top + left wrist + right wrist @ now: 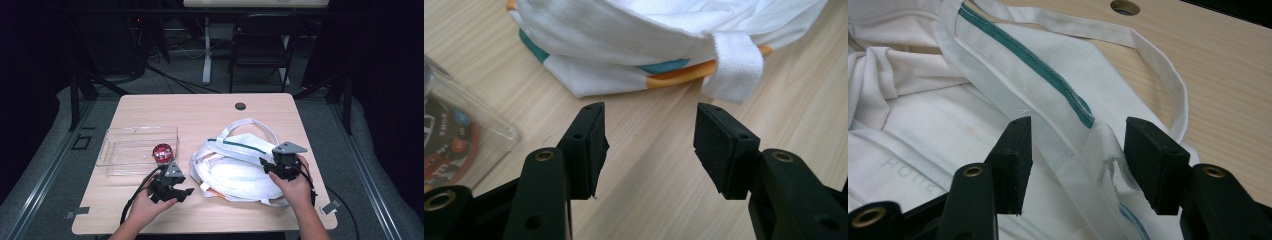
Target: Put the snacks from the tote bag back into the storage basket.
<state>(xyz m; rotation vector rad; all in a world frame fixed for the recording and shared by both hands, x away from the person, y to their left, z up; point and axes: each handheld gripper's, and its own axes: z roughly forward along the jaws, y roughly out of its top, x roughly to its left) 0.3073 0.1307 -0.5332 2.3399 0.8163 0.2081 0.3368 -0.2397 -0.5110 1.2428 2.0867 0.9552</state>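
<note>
Desk (pixel 150 112) of pale wood stands on grey floor in a dark room, a folding chair (pixel 261 45) behind it. On it lie a white tote bag (pixel 235 165) and a clear tray (pixel 135 145) holding a red-lidded jar (pixel 162 153). Left gripper (pixel 649 135), jaws wide open and empty, sits just beside the bag; right gripper (pixel 1075 150), equally open, straddles the bag's rim without gripping.

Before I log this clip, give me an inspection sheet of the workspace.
Surface: wooden table, cable hole near far edge.
Job's things: white tote bag, crumpled, handle looped toward far edge; clear plastic tray holding a red round container.
Clutter: nothing seen.
Grippers: left gripper open over bare table near the bag; right gripper open above the bag's green-striped edge.
Cables: black cable trails from left gripper.
Surroundings: folding chair, floor cables beyond table.
</note>
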